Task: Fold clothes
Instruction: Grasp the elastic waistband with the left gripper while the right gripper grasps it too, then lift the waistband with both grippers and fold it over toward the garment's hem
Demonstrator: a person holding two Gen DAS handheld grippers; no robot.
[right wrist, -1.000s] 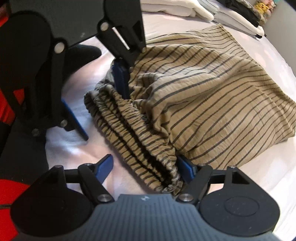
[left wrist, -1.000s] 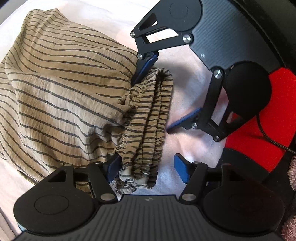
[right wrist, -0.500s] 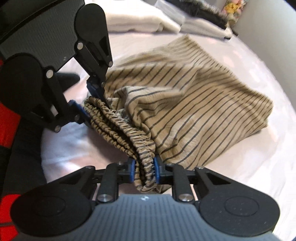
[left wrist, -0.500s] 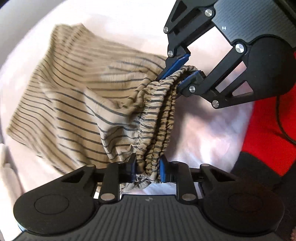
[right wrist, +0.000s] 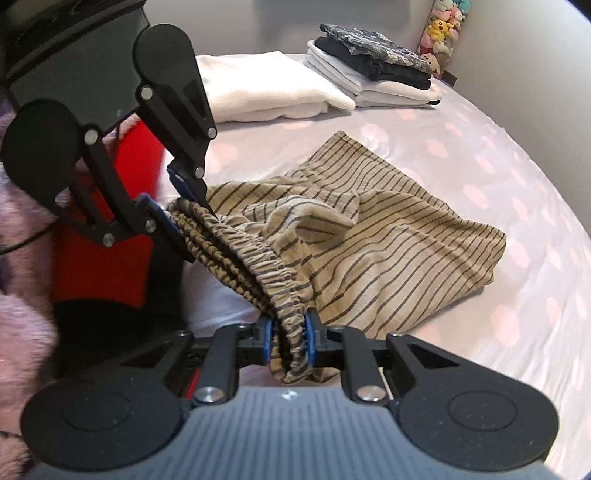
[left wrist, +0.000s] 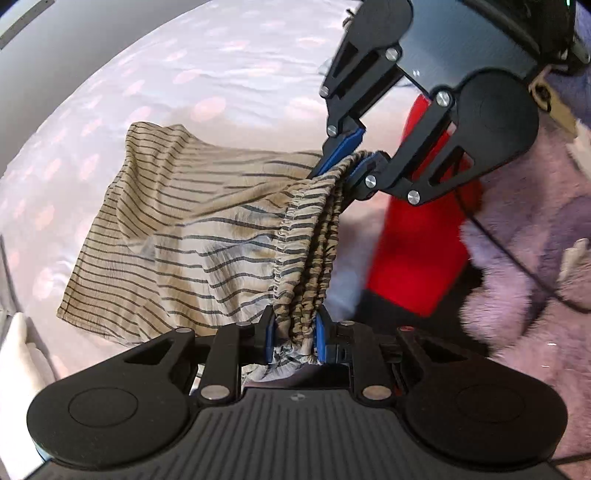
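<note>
Where right wrist view looks, folded stacks (right wrist: 373, 79), plush toys (right wrist: 443, 29), bedsheet (right wrist: 517, 184)

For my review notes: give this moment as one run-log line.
left gripper: shut on waistband | right gripper: shut on waistband | striped shorts: partly lifted off bed

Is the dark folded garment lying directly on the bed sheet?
No, the dark garment sits on top of a stack of white folded clothes, not on the bed sheet.

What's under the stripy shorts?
The far part of the stripy shorts lies on the spotted bed sheet. Nothing else shows; whatever the cloth covers stays hidden.
</note>
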